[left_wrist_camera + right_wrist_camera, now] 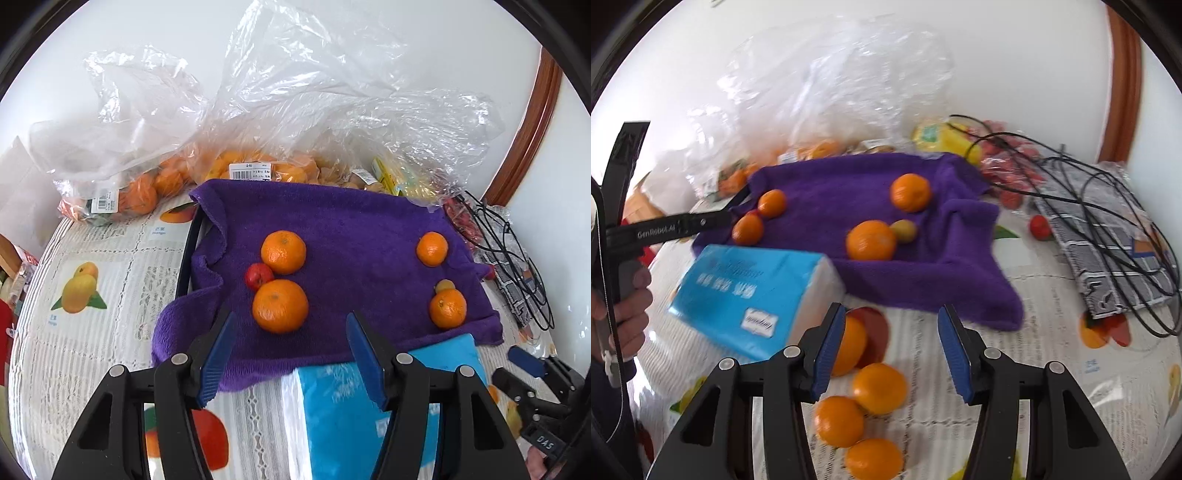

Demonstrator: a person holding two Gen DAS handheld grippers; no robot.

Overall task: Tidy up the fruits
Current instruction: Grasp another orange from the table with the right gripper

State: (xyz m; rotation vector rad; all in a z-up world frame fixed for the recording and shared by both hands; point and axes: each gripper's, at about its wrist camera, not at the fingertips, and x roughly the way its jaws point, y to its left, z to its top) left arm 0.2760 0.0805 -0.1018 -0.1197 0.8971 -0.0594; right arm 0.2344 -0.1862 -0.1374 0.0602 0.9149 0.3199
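Right wrist view: four round oranges (871, 406) sitting grouped on tablecloth, likely sorted. Four oranges (282, 280) still lying on purple towel (351, 229). Left gripper (291, 354), right gripper (892, 350) both gaping, empty.

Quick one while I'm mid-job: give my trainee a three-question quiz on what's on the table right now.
1. True or false: the left hand-held gripper is shut on an orange.
2. How many oranges lie on the purple towel?
A. two
B. four
C. six
3. Fill in: the small red fruit sits between two ____.

Key:
1. False; it is open and empty, as is the right hand-held gripper.
2. B.
3. Oranges, the far left orange and the nearest orange.
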